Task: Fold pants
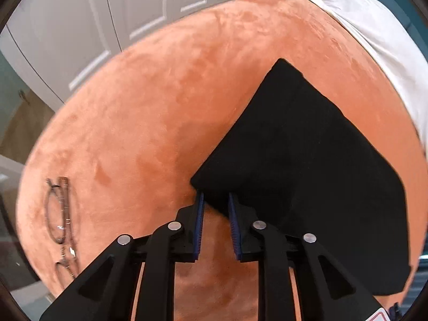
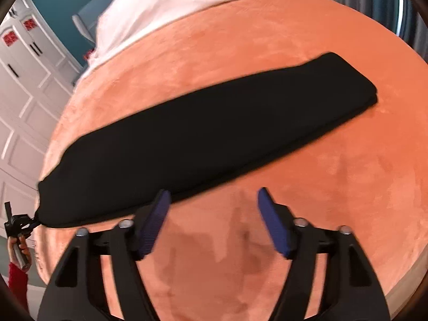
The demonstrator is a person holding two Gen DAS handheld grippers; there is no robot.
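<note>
The left gripper (image 1: pixel 216 196) has its blue pads nearly together, pinching the near corner of the black pants (image 1: pixel 302 165). The right gripper (image 2: pixel 214 194) is spread wide with nothing between its pads, its left tip just at the near edge of the pants (image 2: pixel 203 133). The pants lie flat as a long folded strip across an orange blanket (image 2: pixel 307 200) on the bed. Glasses (image 1: pixel 61 214) rest on the blanket, well apart from the pants. A white sheet (image 1: pixel 374 34) covers the far end.
</note>
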